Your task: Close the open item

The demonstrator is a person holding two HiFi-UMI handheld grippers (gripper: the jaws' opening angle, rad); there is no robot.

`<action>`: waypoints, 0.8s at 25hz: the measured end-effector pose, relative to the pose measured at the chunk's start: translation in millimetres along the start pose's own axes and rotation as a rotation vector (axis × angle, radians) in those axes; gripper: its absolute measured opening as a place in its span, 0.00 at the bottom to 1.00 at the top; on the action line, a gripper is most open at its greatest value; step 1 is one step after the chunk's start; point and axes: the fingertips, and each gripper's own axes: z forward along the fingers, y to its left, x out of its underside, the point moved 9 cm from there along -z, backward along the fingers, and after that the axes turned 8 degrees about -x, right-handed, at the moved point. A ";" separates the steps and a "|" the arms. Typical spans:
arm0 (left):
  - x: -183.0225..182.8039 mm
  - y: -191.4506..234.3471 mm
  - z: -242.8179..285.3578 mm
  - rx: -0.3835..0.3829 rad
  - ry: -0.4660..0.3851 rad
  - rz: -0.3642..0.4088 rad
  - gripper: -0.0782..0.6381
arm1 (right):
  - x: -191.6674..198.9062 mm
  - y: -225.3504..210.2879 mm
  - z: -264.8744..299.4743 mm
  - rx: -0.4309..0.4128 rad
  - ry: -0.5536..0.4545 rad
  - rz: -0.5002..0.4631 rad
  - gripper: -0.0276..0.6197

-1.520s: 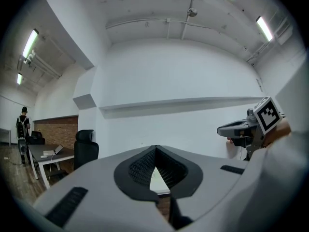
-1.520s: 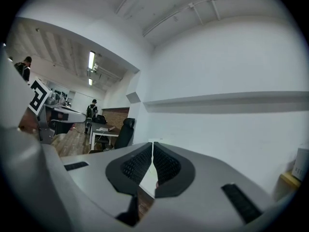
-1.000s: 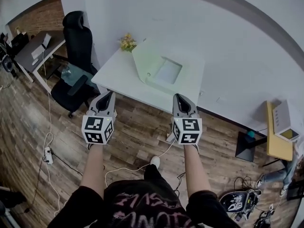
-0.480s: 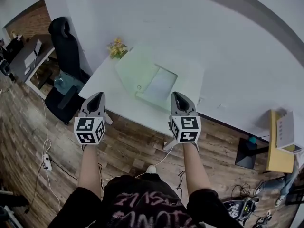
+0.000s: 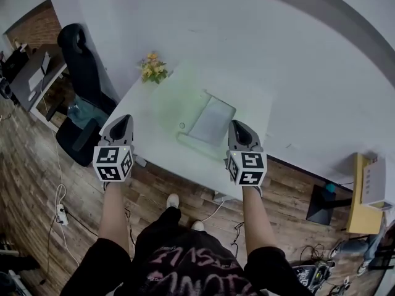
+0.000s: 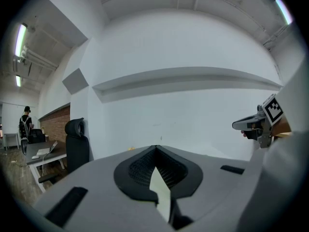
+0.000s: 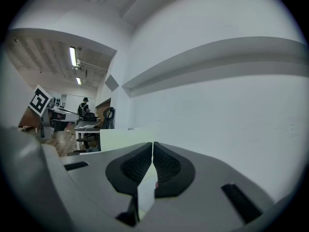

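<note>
Standing closer to the white table [image 5: 154, 150] than half a second ago, the person now has both feet near its front edge, and less wooden floor [image 5: 185, 187] shows between body and table. Both tools have come forward with the step. The left gripper [image 5: 123, 122] now reaches over the table's near left corner, where before it was over the floor just short of the edge. The right gripper [image 5: 238, 130] reaches over the near edge further right. The pale green laptop [image 5: 194, 113] has not moved on the table, but it now sits much nearer the tips.

The laptop lies in the middle of the table, open, with its green lid raised on the left and the grey half lying to the right. It sits between the two grippers and a little beyond them. The right gripper's tips are just beside the grey half's near right corner without touching it, and the left gripper is well apart from the lid. From the right gripper view the lid rises as a pale panel to the left of the jaws.

Each gripper's own view shows its two jaws pressed together at the tips with nothing between them.

Yellow flowers [image 5: 153, 68] stand at the table's far left corner, and a black office chair [image 5: 79, 54] is beyond them.
</note>
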 end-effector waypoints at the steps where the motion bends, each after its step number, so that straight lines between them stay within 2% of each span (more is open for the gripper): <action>1: 2.3 5.3 11.2 0.010 0.002 -0.002 0.13 | -0.4 -0.9 8.2 0.010 0.000 0.001 0.08; 12: 25.7 44.6 127.4 0.151 0.053 0.009 0.13 | 9.4 -6.4 84.7 0.112 0.065 -0.009 0.08; 16: 34.6 44.4 161.4 0.226 0.066 0.036 0.13 | 17.4 -10.6 102.4 0.151 0.078 0.022 0.08; 20: 40.1 36.5 193.3 0.308 0.074 0.030 0.13 | 24.1 -14.4 114.6 0.188 0.100 0.015 0.08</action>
